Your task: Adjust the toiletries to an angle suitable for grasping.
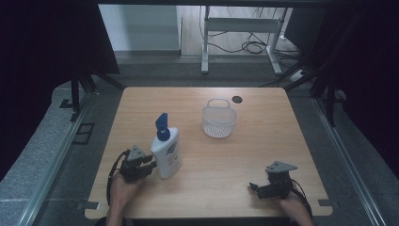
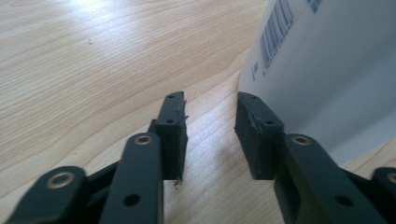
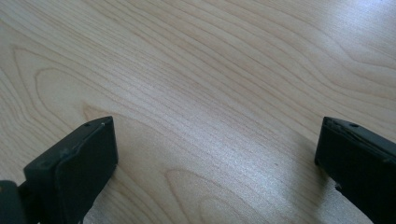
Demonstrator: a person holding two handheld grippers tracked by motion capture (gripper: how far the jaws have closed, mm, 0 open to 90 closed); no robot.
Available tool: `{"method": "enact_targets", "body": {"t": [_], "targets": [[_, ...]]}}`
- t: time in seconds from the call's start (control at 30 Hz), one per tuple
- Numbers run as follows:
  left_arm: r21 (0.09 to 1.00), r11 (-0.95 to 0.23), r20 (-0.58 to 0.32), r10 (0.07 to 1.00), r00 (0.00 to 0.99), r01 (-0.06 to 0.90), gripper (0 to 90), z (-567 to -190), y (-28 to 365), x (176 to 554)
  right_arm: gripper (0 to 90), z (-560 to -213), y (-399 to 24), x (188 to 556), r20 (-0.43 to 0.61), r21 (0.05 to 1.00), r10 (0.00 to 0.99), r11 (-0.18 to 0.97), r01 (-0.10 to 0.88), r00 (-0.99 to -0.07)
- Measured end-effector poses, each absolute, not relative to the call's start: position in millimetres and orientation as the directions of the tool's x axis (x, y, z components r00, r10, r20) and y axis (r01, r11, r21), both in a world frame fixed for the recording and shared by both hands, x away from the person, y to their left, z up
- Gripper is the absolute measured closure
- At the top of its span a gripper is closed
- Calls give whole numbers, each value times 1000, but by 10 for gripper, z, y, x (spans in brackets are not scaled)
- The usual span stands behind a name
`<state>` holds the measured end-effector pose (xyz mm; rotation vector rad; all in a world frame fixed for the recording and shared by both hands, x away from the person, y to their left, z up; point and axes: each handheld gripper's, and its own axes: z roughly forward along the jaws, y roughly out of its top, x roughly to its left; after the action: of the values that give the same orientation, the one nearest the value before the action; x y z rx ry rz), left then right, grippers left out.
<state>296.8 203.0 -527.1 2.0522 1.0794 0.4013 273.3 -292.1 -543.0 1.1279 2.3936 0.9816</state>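
Lotion bottle [image 1: 166,153], upright w/ long axis vertical, is set on table [image 1: 263,141] front-left, just beside left gripper [image 1: 149,167]; its wall is seen right of the jaws, which stand narrowly apart w/ nothing between. Right gripper [image 1: 254,187], held wide apart, lies well off. White basket [image 1: 219,119] is placed farther back; no obstruction between.
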Motion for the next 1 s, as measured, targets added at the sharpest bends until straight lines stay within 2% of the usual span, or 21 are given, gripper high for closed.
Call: {"method": "enact_targets", "body": {"t": [0.13, 0.17, 0.37, 1.0], "targets": [[752, -340, -99, 789, 606, 565, 762, -5266, 2009, 2979, 0, -5430, -2920, 2733, 5, 700, 770, 453, 552, -638], [750, -340, -103, 787, 608, 567, 762, -5265, 2003, 2978, 0, -5430, -2920, 2734, 4, 700, 770, 453, 551, -638], [754, -336, -117, 777, 619, 565, 888, -5242, 1973, 2971, 0, -5429, -2920, 2736, 3, 700, 769, 454, 550, -639], [746, -347, -140, 752, 644, 568, 891, -5225, 1863, 2952, 0, -5430, -2920, 2737, 3, 700, 769, 454, 551, -639]]}}
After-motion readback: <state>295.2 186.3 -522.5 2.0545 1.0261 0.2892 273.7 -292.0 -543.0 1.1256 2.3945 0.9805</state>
